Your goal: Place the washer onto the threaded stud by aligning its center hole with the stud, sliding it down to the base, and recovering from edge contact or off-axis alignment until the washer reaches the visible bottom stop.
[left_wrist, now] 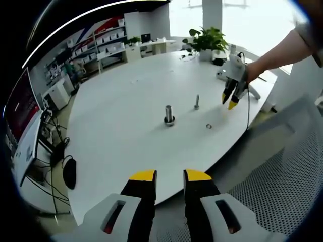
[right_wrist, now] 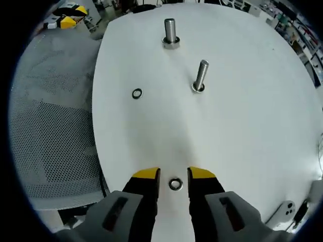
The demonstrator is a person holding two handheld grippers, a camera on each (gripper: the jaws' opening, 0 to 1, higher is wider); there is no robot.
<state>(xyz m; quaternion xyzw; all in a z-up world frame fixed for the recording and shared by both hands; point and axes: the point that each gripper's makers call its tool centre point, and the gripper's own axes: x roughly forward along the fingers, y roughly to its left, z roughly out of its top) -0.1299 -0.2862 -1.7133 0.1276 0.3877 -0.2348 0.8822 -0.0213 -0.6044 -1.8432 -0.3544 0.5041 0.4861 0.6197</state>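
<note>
Hovering right tongs (right_wrist: 174, 174) straddle washer (right_wrist: 175, 184); table edge (right_wrist: 98, 166) beside.

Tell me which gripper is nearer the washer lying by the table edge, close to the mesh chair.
Right. In the left gripper view the right gripper hovers just beyond that washer, while the left gripper sits back off the table edge.

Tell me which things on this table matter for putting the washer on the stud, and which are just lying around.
For the job:
- washer between the right gripper jaws
- thin threaded stud
- second washer lying loose

Lying about:
- thick post
- potted plant
- mesh chair
- left gripper, hanging off the table edge
</note>
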